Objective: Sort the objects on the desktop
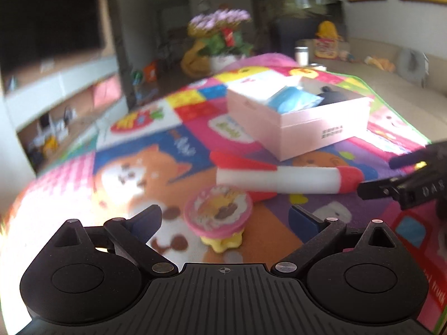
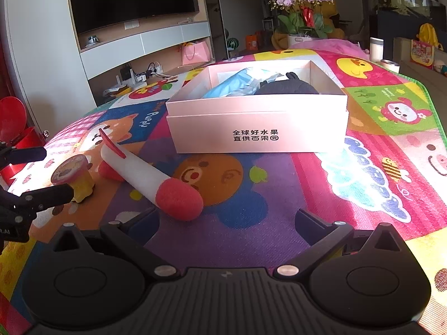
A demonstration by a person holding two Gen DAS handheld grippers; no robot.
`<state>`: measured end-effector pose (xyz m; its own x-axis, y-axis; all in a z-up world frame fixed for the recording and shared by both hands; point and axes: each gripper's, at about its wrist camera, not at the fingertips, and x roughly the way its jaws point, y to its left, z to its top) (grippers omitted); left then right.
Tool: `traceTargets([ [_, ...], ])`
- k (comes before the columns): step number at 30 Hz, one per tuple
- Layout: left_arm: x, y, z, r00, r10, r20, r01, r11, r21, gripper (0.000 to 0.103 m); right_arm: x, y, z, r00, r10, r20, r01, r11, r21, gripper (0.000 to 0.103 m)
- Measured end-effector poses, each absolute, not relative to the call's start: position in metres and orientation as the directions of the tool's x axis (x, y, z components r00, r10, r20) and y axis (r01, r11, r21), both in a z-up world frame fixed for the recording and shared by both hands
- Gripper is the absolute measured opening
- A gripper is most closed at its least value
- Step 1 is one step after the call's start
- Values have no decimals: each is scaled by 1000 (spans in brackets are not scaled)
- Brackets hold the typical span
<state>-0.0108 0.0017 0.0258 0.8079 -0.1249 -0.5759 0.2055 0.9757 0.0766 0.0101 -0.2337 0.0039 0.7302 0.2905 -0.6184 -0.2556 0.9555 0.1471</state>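
A small pink-lidded cup on a yellow base [image 1: 219,217] stands on the colourful play mat between the open fingers of my left gripper [image 1: 226,219]; it also shows in the right wrist view [image 2: 74,177]. A white foam rocket with red nose and fins [image 1: 282,177] lies just beyond it, and in the right wrist view [image 2: 148,176] its nose is close ahead of my open, empty right gripper [image 2: 227,222]. An open pink box [image 2: 257,117] holds a blue packet [image 2: 237,85] and a dark object [image 2: 287,86]. The left gripper's fingers [image 2: 47,195] flank the cup.
The mat [image 2: 377,145] covers a table with edges at right and left. A potted orchid [image 2: 304,19] and a white cup [image 2: 375,48] stand at the far end. A TV and shelf unit lie beyond at left. The right gripper's fingers [image 1: 391,187] enter the left wrist view at right.
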Motion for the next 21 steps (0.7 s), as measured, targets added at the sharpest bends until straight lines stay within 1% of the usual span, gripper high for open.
traceTargets([
  [1,-6,4,22,798,-125,-590,188,981,46,100,10,-233,4,728,289,-621,-255,956,145,103],
  [3,1,4,16,793,-107,-599,163,986,40,100,11,-233,3,725,286,-626,-254,957,142,103],
  [7,6,2,12,801,-51,-596,129,988,89,100,13,-232,2,717,281,-638,-251,958,139,103],
  [11,2,8,8,809,49,-585,60,984,166,101,14,-225,1,698,261,-667,-274,958,87,103],
  [14,-2,22,10,811,78,-580,-5,992,127,102,15,-214,0,684,219,-696,-294,956,12,103],
  [17,-2,34,10,797,74,-599,-39,997,72,103,20,-215,4,658,226,-718,-315,949,10,103],
  [19,-1,38,8,779,40,-625,-23,999,36,103,25,-218,11,616,275,-738,-355,933,51,103],
  [20,-2,39,7,767,19,-641,-13,1000,14,103,25,-224,19,628,310,-714,-355,930,92,103],
  [21,-2,40,6,755,5,-655,-9,1000,-2,103,24,-226,27,666,312,-677,-338,936,98,103],
])
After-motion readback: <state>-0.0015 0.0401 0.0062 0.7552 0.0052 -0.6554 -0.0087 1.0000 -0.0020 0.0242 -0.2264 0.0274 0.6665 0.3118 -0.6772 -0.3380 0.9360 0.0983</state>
